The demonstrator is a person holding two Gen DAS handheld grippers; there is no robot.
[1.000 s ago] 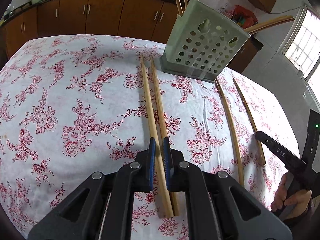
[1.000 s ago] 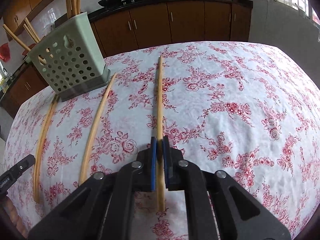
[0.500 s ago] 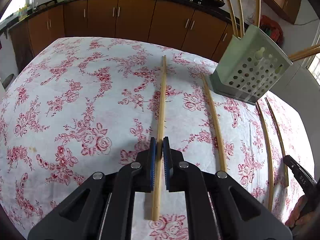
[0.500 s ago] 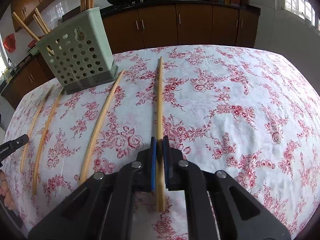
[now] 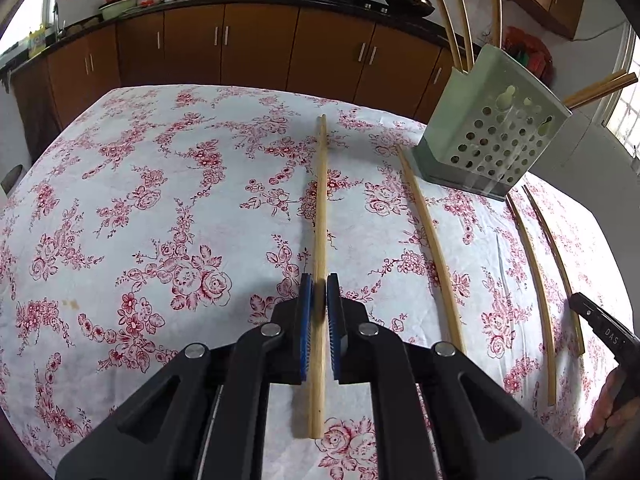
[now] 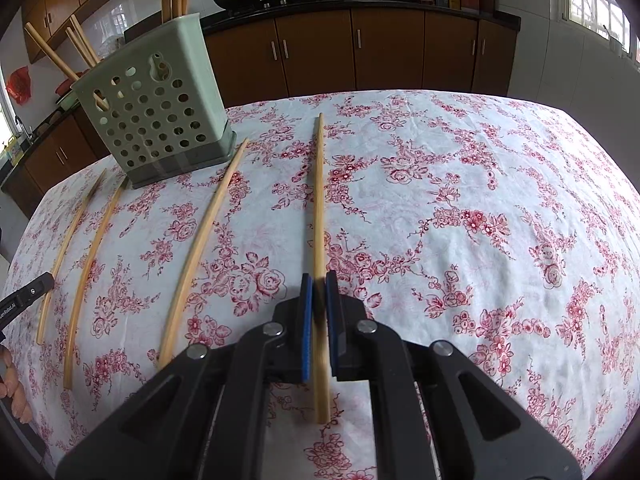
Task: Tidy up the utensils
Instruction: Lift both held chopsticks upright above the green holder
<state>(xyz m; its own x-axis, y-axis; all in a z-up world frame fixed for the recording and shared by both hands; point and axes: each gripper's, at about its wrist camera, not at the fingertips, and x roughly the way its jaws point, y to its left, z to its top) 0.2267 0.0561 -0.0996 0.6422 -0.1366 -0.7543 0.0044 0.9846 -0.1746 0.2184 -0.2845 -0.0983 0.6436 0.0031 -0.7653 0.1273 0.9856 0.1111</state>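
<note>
My left gripper [image 5: 319,290] is shut on a wooden chopstick [image 5: 320,208] that points forward over the floral tablecloth. My right gripper [image 6: 319,290] is shut on another wooden chopstick [image 6: 318,200]. A pale green perforated utensil holder [image 5: 492,140] stands at the back of the table with several chopsticks upright in it; it also shows in the right wrist view [image 6: 156,108]. Loose chopsticks lie on the cloth: three in the left wrist view, the nearest [image 5: 432,248], and three in the right wrist view, the nearest [image 6: 200,248].
The table with the red floral cloth [image 5: 140,200] fills both views. Brown kitchen cabinets [image 5: 240,48] and a counter with woks stand behind it. The other gripper's black tip shows at the right edge [image 5: 604,332] and at the left edge [image 6: 24,296].
The left gripper has lifted one chopstick of the pair and swung left, so the holder now sits to its right. The right gripper has risen slightly with its chopstick.
</note>
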